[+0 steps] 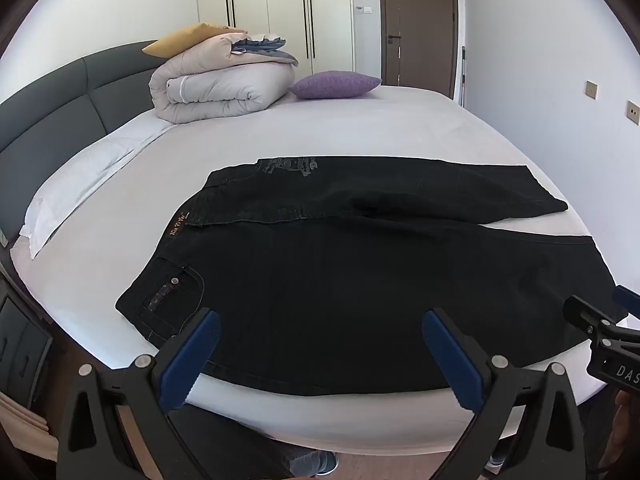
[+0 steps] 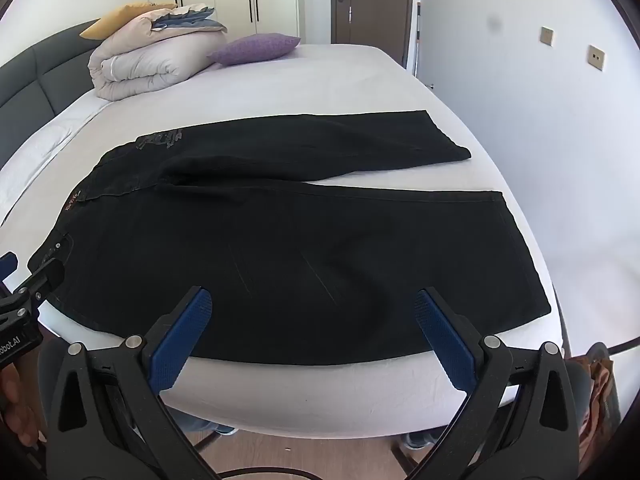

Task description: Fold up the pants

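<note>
Black jeans [image 1: 340,272] lie flat on the white bed, waistband to the left, both legs spread to the right with a narrow gap between them; they also show in the right wrist view [image 2: 280,240]. My left gripper [image 1: 320,332] is open and empty, hovering over the near edge of the pants close to the waist and pocket. My right gripper [image 2: 312,312] is open and empty, hovering over the near leg's lower edge. The right gripper's tip shows in the left wrist view [image 1: 600,320]; the left gripper's tip shows in the right wrist view [image 2: 36,276].
The white bed [image 1: 400,128] has a grey headboard [image 1: 52,120] at the left. A folded beige duvet [image 1: 220,84], a yellow pillow [image 1: 188,38] and a purple cushion [image 1: 334,84] sit at its far side. Wardrobe [image 1: 272,12], brown door [image 1: 420,20] and wall beyond.
</note>
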{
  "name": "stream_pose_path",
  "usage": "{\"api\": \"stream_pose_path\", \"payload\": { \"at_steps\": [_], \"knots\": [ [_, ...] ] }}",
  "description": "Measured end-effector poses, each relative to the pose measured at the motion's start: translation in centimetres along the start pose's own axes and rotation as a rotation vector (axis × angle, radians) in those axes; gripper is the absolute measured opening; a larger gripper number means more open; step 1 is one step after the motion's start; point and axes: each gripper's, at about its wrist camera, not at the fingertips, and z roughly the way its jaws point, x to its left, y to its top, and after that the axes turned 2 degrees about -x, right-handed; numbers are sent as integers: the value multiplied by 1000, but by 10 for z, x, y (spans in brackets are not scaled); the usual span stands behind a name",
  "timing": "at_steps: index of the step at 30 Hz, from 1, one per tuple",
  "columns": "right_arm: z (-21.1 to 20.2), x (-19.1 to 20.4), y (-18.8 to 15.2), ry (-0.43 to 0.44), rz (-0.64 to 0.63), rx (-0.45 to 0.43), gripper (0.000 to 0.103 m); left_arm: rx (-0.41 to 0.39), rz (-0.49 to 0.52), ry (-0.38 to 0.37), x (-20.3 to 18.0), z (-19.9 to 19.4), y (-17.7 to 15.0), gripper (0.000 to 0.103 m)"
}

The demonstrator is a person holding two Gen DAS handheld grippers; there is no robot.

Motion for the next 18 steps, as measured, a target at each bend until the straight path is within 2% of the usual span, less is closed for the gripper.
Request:
{"api": "stream_pose_path", "payload": {
  "at_steps": [18],
  "knots": [
    [0, 0, 0, -5, -5, 1, 103, 0, 4, 4, 0, 0, 0, 103]
  ]
}}
